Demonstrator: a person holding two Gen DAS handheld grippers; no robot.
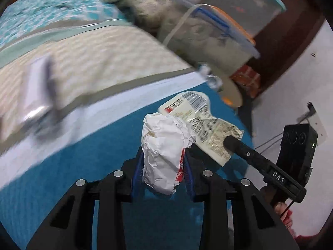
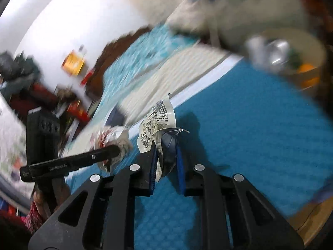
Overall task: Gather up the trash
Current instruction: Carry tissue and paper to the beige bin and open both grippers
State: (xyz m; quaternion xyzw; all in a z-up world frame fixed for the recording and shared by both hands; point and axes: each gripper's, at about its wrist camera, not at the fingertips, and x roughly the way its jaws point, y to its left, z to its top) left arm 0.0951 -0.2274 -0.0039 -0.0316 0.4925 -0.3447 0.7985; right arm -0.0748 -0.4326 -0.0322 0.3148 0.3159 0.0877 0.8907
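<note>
Round beige bin [image 2: 320,62], far right on the bed: silvery and orange items inside, blurred. Left claw [image 1: 163,162] grips crumpled white paper wad [image 1: 162,152]; right claw [image 2: 166,158] grips printed plastic wrapper [image 2: 158,123].

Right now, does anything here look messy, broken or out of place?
Only the trash itself. The left gripper clamps a crumpled white paper wad, and the right gripper pinches a torn, creased printed wrapper, both above the blue mat. The tub beyond already holds scraps. The rest is too blurred to judge.
</note>
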